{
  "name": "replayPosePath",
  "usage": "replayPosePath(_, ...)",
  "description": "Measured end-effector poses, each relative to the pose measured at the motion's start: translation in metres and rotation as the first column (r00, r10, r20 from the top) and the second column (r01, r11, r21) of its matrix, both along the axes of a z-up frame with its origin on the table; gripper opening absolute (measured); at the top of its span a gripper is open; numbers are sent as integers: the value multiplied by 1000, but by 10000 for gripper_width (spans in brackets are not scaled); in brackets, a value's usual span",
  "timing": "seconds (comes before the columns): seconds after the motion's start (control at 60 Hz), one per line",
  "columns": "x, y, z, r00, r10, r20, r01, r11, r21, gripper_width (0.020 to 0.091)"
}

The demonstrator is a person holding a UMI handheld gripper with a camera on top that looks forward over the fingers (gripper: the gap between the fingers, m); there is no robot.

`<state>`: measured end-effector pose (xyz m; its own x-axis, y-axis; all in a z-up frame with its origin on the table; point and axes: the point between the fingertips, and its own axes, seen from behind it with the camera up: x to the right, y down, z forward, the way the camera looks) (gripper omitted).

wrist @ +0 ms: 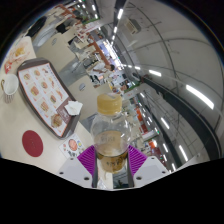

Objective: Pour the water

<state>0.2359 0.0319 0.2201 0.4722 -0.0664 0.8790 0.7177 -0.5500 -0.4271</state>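
Hall with ceiling lights | table [30, 120] | gripper [110, 160] pinching upright bottle [108, 125] between its pads

Clear capped bottle [108, 135], amber liquid inside, tilted.

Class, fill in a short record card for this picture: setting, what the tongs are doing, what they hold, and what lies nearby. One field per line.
setting: large indoor hall with ceiling light strips, view tilted
tongs: shut on the bottle, a purple pad pressing at each side
bottle: clear plastic, held between the fingers, amber liquid visible near its top
menu board: lies on the white table beside the bottle, showing rows of food pictures
red round item: on the table near the tongs; what it is cannot be told
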Motion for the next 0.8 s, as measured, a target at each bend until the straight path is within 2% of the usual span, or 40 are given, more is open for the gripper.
replayPosePath(0.083,-42,15,9,986,46,158,-39,998,-47,401)
replayPosePath(0.233,-113,38,-3,904,160,398,-103,982,-159,402)
replayPosePath(0.45,-195,65,-32,613,358,704,-175,931,-321,403)
replayPosePath(0.633,-217,72,-65,445,449,775,-140,889,-435,402)
replayPosePath(0.8,-208,68,-69,540,433,722,-136,891,-433,411)
